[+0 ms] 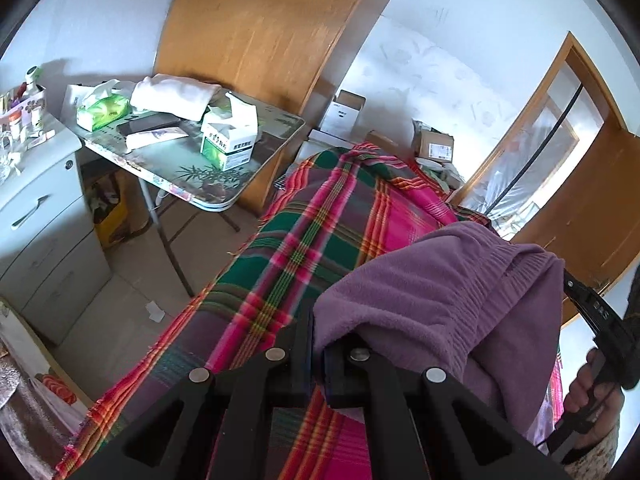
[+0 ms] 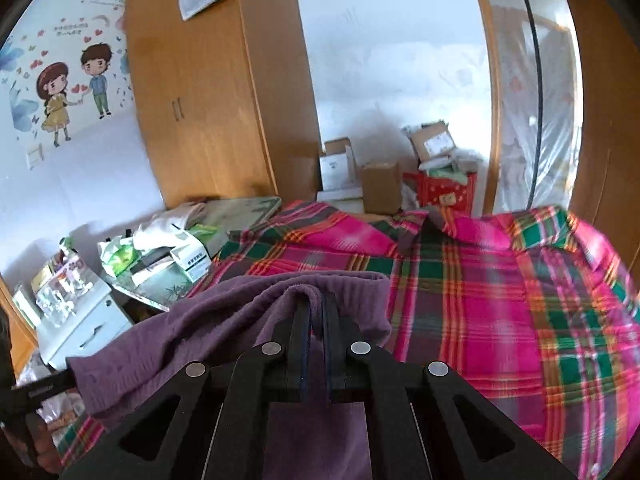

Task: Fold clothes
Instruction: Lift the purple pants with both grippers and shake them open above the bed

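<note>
A bed covered by a plaid blanket (image 1: 304, 240) in pink, green and purple fills the middle of both views (image 2: 500, 312). Behind it stands a tall wooden wardrobe (image 1: 256, 28), also seen from the right wrist (image 2: 200, 104), with a wooden-framed door (image 1: 568, 136) off to the right. Beside the bed is a folding table (image 1: 192, 168) with a leaf-patterned top, and next to that a white drawer cabinet (image 1: 44, 216). Cardboard boxes (image 2: 380, 188) are piled on the floor at the far end of the bed.

A purple fleece garment (image 1: 436, 300) is held up above the blanket, stretched between the two tools; its ribbed band shows on the right of the left wrist view, and it sags in a fold in the right wrist view (image 2: 224, 320).

The left hand-held gripper (image 1: 318, 344) has its jaws closed on one edge of the fleece, the cloth bunched between them. The right hand-held gripper (image 2: 316, 320) is likewise clamped on the fabric, which drapes over both fingers.

On the table lie a folded white towel (image 1: 172, 96), a green tissue pack (image 1: 104, 108) and a green-and-white box (image 1: 228, 144).

A hand (image 1: 592, 396) grips the other tool's handle at the right edge of the left wrist view.
</note>
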`<state>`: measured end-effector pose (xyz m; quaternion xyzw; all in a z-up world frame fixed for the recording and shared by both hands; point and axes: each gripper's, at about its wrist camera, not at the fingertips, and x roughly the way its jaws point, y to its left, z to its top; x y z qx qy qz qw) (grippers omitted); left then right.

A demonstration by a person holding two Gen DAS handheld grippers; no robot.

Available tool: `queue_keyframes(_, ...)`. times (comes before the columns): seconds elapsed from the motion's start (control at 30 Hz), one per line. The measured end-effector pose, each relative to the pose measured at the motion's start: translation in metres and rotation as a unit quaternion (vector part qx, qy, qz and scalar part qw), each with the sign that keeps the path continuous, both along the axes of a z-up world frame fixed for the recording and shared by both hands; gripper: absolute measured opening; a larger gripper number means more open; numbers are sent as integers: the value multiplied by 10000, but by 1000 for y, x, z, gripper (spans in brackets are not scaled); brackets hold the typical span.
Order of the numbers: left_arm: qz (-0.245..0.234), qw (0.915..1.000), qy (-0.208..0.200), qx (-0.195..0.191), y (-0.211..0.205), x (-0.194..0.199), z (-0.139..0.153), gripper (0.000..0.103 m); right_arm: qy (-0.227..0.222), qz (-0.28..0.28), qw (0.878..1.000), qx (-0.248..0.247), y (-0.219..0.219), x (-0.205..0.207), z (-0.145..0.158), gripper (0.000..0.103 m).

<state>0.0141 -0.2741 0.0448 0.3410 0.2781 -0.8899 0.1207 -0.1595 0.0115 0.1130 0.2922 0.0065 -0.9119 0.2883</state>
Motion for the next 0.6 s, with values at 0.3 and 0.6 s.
queue_keyframes(0.3, 141, 9990, -396, 133, -9, -2, -23, 4, -571, 238, 9980, 129, -24, -23, -32, 8)
queue_keyframes(0.6, 157, 9988, -435, 164, -2, 3, -21, 7, -786, 202, 9967, 46, 0, -13, -31, 22)
